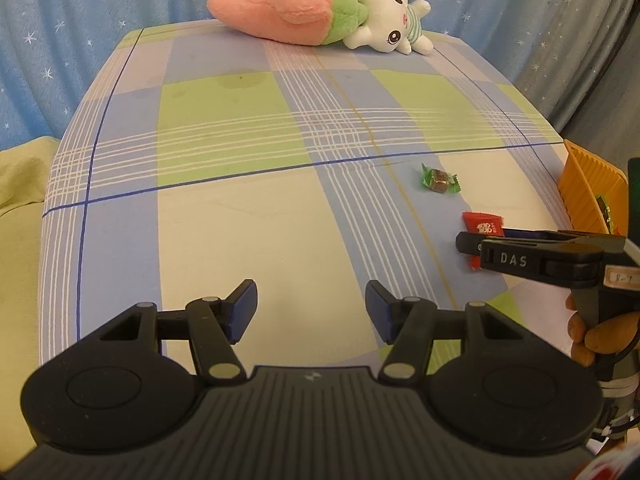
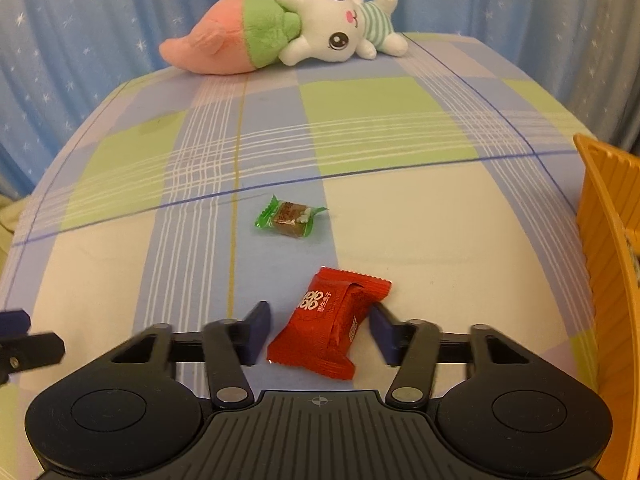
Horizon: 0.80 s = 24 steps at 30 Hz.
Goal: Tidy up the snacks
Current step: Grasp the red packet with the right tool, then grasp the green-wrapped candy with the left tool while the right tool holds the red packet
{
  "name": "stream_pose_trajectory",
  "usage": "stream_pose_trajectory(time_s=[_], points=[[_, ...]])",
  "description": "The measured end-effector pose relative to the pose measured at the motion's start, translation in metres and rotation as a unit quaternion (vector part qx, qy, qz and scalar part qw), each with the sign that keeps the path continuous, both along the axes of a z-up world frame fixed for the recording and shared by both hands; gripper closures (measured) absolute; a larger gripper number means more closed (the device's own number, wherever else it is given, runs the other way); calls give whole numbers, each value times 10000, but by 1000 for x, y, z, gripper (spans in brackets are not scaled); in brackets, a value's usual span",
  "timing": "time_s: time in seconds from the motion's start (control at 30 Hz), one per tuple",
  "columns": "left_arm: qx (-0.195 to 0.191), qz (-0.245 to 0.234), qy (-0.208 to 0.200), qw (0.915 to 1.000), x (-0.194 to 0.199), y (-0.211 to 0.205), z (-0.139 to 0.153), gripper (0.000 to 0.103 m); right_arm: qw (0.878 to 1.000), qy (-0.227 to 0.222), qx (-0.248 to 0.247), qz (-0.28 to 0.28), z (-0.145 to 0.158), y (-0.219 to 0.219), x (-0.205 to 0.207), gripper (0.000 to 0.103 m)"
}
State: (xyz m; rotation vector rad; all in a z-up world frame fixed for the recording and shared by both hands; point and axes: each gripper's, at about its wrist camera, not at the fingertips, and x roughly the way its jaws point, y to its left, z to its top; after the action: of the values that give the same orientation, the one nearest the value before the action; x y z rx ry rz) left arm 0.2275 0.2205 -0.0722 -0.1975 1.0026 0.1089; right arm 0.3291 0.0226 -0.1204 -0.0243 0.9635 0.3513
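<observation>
A red snack packet (image 2: 330, 326) lies on the checked cloth between the open fingers of my right gripper (image 2: 318, 330); the right finger touches its edge, the left finger stands a little apart. The packet also shows in the left wrist view (image 1: 482, 226), partly behind the right gripper (image 1: 472, 246). A green-wrapped candy (image 2: 290, 218) lies farther out on the cloth, also in the left wrist view (image 1: 440, 179). An orange basket (image 2: 608, 264) stands at the right edge, also in the left wrist view (image 1: 588, 196). My left gripper (image 1: 312, 312) is open and empty over bare cloth.
A pink and green plush with a white rabbit (image 2: 280, 36) lies at the far edge of the table, also in the left wrist view (image 1: 320, 12). A blue starred curtain (image 1: 60, 20) hangs behind. A yellow-green fabric (image 1: 20, 200) lies left of the table.
</observation>
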Motion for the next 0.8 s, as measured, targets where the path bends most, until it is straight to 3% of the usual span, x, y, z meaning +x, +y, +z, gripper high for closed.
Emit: stream_pose_trajectory(time_s=[0.1,0.23,0.5,0.8], points=[[6,-17,-15,10000,2,-2,1,47,9998,-50,-104,152,0,1,0,70],[6,-60,-22,10000,6,-4,1,47,9997,-49,-23,237,1,-2,0,74],[-21,-310,-79,9995,21,-17,-5,47,9994,-103,268,185,15,-19,-3,75],[95,-1083,-292,9936,60,-53,-17,46,9980,-273,539,-185,40,-60,-1,75]])
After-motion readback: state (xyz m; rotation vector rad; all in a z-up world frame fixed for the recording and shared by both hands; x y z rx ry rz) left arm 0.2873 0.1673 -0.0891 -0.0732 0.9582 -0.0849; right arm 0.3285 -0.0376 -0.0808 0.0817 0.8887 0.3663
